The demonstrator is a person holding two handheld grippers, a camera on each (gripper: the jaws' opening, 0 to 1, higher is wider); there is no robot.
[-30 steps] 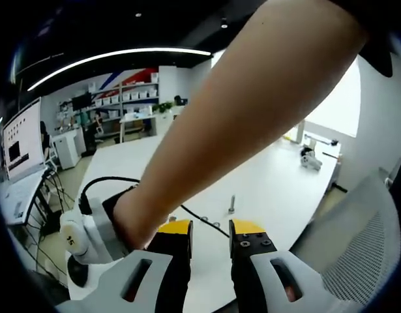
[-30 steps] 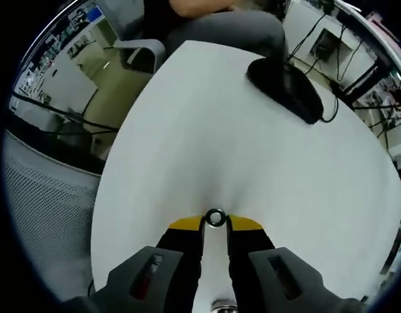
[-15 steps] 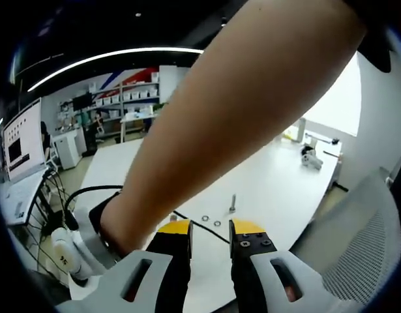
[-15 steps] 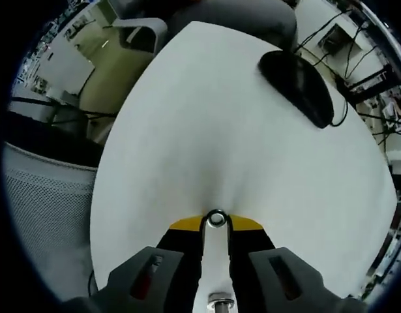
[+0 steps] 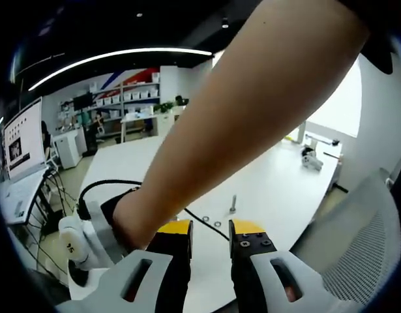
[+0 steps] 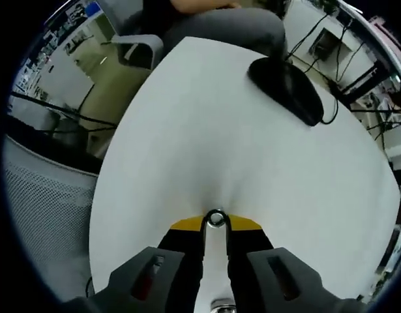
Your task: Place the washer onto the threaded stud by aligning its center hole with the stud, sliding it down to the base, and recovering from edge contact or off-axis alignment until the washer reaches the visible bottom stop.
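One washer (image 6: 216, 218) sits pinched in the right gripper (image 6: 216, 225); left gripper (image 5: 210, 229) slightly parted, empty.

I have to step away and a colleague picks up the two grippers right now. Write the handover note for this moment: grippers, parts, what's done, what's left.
Right gripper: shut on the washer, which is pinched at the tips of the jaws, above the white table.
Left gripper: jaws apart, holding nothing, hovering near the table edge.
Stud: upright on the table, ahead of the left gripper, with two loose washers lying beside it.
Done: washer picked up.
Left: carry it over the stud, line the hole up with the tip, slide it down to the base; if it catches on the edge, lift and re-centre.
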